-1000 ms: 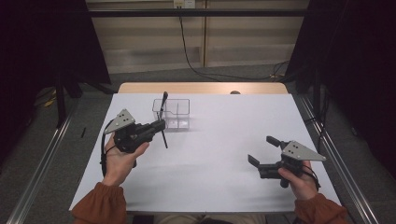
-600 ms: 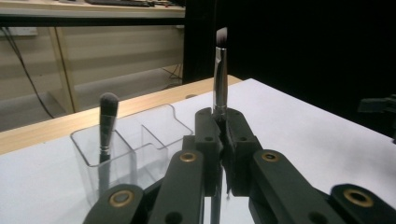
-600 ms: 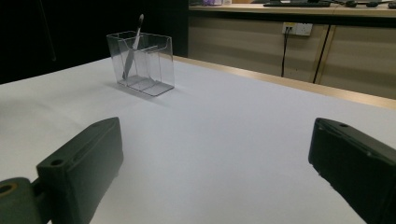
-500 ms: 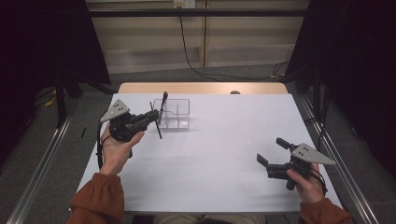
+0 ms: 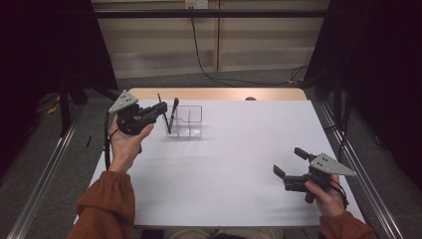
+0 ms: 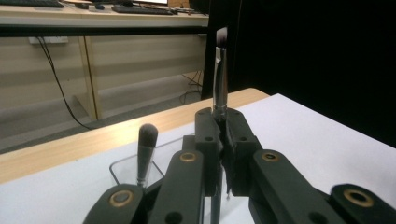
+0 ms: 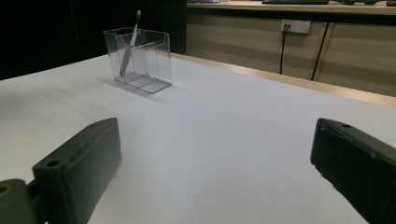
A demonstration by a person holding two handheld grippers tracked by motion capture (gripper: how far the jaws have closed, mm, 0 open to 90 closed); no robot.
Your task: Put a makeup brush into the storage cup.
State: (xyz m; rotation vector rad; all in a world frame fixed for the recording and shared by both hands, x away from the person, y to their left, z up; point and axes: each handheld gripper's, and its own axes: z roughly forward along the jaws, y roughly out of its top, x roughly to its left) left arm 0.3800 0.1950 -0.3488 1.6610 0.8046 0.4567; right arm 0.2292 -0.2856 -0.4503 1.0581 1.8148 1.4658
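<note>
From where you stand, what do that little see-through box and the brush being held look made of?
The box looks like clear, glossy plastic, perhaps acrylic: the table shows through its walls. The brush in the left tool seems to have a shiny metal collar that glints, with dark soft bristles; its handle material I cannot tell.

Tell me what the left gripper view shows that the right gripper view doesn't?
The left gripper view shows the left gripper shut on a thin brush, bristles up, close in front. The right gripper view shows the right gripper open above bare white table, holding nothing. Both show the clear holder with a brush standing in it, and the table's wooden edge.
</note>
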